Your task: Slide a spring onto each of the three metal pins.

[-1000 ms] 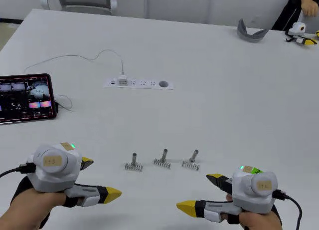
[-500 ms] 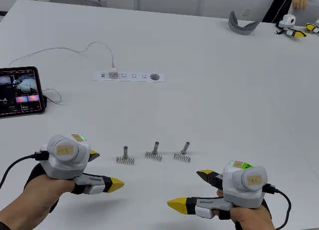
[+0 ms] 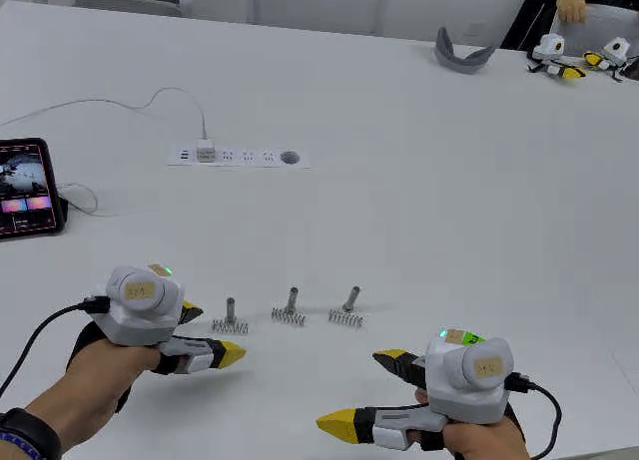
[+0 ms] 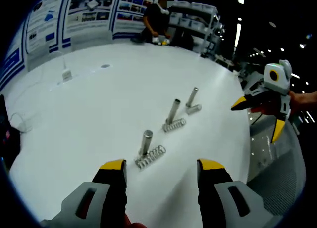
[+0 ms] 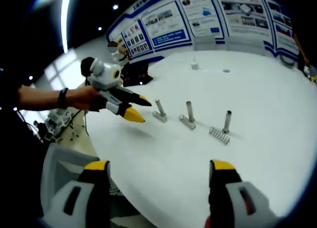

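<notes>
Three upright metal pins (image 3: 293,298) stand in a row on the white table, each with a small spring (image 3: 289,317) lying at its foot. In the left gripper view the nearest pin (image 4: 146,140) and its spring (image 4: 151,157) lie just ahead of my open left gripper (image 4: 161,166). In the head view the left gripper (image 3: 212,332) sits beside the left pin (image 3: 231,307). My right gripper (image 3: 361,392) is open, empty, and below the right pin (image 3: 352,297). The right gripper view has the pins (image 5: 188,110) and springs (image 5: 218,135) ahead of the right gripper (image 5: 158,166).
A white power strip (image 3: 238,157) with a cable lies at the table's middle. A tablet (image 3: 22,188) rests at the left edge. At the far right are a grey headset (image 3: 461,52), other grippers (image 3: 552,57) and a person's hand. The near table edge runs right behind my hands.
The head camera has shifted, so the whole scene slid left and up. My left gripper has come closer to the left pin. Pins and springs have not moved.
</notes>
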